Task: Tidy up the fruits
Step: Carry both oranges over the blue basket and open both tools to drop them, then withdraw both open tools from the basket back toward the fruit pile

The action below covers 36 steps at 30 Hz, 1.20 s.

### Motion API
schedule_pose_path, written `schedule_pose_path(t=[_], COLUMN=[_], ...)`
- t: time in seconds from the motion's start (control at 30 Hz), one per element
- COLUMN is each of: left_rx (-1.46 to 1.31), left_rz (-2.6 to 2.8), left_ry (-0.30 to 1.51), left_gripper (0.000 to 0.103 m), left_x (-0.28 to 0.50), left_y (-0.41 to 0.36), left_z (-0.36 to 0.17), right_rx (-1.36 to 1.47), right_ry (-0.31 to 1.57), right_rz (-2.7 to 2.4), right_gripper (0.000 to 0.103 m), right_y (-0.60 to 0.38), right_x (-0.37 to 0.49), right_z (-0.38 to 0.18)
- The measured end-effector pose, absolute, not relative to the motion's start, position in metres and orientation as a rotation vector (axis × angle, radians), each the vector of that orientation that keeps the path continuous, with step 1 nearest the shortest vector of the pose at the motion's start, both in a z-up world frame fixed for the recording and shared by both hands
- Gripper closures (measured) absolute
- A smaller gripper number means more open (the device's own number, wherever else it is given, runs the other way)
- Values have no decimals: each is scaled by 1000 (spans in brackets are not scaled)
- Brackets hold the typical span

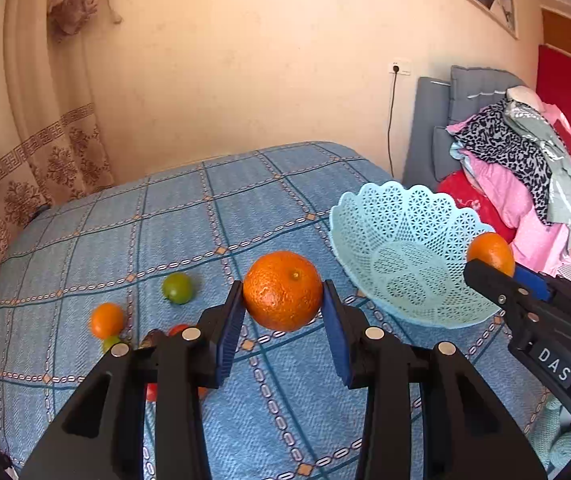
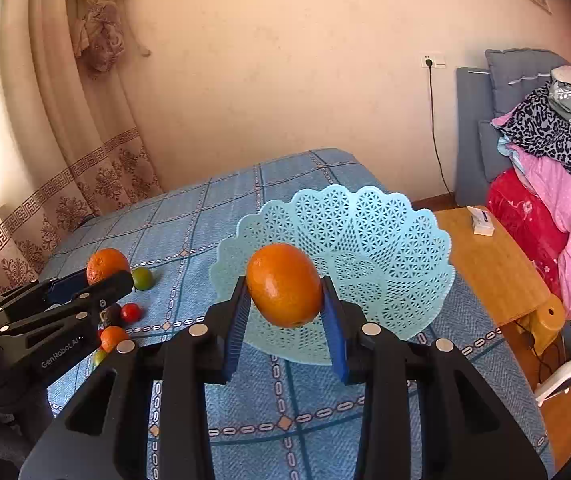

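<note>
Left gripper (image 1: 282, 320) pinched one orange (image 1: 282, 290) in its fingers; right gripper (image 2: 285, 316) pinched another orange (image 2: 284, 285), held up in front of the basket (image 2: 385, 216). Best to carry both over the rim, then let go low so neither rolls out. Loose fruit on the bed (image 1: 165, 220): lime (image 1: 177, 288), small orange (image 1: 107, 320), tomato (image 2: 131, 312). Nothing blocked the basket.

Two oranges (image 1: 282, 290) (image 2: 284, 285) aloft (both clamped), basket (image 2: 385, 240) empty.
</note>
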State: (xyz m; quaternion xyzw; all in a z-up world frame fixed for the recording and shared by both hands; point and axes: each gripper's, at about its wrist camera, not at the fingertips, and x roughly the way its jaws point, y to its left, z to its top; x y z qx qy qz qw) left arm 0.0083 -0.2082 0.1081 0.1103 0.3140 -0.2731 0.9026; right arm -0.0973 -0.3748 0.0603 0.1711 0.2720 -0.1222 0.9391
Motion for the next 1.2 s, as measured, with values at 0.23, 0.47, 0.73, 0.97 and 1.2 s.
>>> schedule_pose_path(t=[0.23,0.47,0.73,0.97,1.2], left_rx=[208,199,215,191,192], left_rz=[-664,-703,-716,-722,-721], left_ry=[699,748,774,787,725], left_gripper=[64,64,64,42,36], left_x=[20,32,36,37,28], left_y=[-256,-287,-295,-292,-285], left_z=[103,91,80,78,93], right_rx=[349,312,315,289,279], right_ry=[613,638,636,611,603], right_rz=[-330,-386,-428,-472,-486], right_gripper=[67,67,51,44,43], right_y=[-404,-417,-427,-424,-420], right_x=[-89,-83,-78,-80,-82], right_z=[45,37,30,36,42])
